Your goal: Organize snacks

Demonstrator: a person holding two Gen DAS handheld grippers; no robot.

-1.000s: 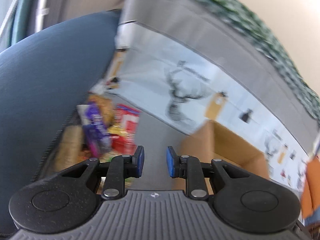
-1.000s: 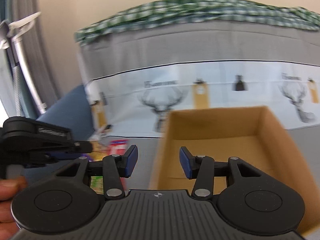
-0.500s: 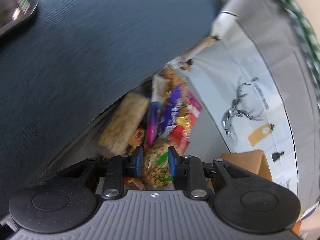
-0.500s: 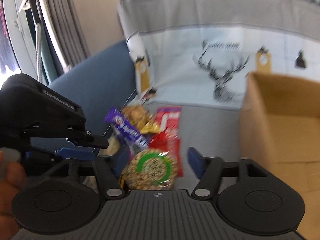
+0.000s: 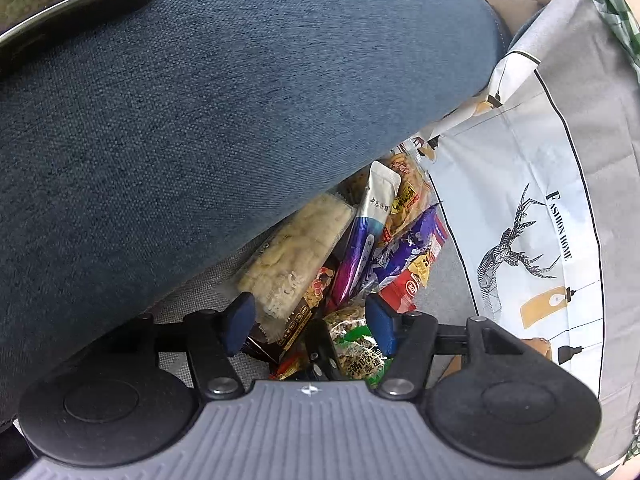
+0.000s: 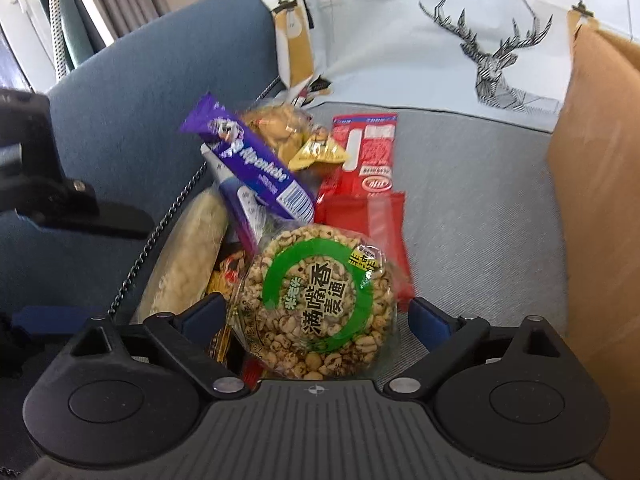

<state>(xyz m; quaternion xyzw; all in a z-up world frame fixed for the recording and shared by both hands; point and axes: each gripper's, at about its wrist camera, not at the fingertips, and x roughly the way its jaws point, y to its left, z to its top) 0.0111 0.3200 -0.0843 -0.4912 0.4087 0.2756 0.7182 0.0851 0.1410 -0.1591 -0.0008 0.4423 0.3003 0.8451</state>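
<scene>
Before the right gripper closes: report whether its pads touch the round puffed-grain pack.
Apart. The right wrist view shows the round puffed-grain pack between the opening jaws of the right gripper, with gaps beside both pads.

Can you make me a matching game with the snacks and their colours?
Things:
1. round puffed-grain cake
2. chocolate bar wrapper
3. flat packet beside the chocolate bar
4. cardboard box

Colours:
A. red
B. brown
C. green ring on the label
D. purple

Pairs: 1-C, 2-D, 3-A, 4-B
</scene>
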